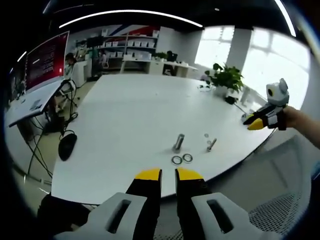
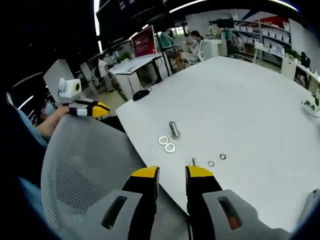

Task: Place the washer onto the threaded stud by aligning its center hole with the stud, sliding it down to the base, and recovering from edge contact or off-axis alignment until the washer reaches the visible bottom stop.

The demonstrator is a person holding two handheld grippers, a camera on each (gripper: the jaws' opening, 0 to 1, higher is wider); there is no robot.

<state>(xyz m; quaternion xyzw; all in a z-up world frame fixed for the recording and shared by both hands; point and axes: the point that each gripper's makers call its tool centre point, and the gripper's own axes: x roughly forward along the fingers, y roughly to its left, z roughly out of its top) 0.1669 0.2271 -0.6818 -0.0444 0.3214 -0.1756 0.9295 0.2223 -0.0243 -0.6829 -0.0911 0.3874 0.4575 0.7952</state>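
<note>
You held the left gripper point(image 1: 168, 173) short of the near edge of the white desk point(image 1: 125, 120), jaws slightly parted and gripping nothing. Your right gripper point(image 2: 172, 172) sat the same way off that edge, jaws apart and empty, above the grey mesh chair back point(image 2: 80, 165). The upright threaded stud point(image 1: 178, 142) stood near the near edge, and two washers point(image 1: 182, 159) lay flat on the desk just beside its base, touching each other or close to it; neither was on the stud. A second bolt point(image 1: 212, 145) lay on its side further along the same edge, with a small washer point(image 1: 206, 135) near it. In the right gripper view the stud point(image 2: 173, 128) stood just behind the washer pair point(image 2: 167, 144), the lying bolt point(image 2: 194, 161) sat right at the desk edge, and two small washers point(image 2: 217, 160) lay next to it. A potted plant point(image 1: 226, 79) stood at the desk's far side. A wall screen point(image 1: 46, 60) showed red.
</note>
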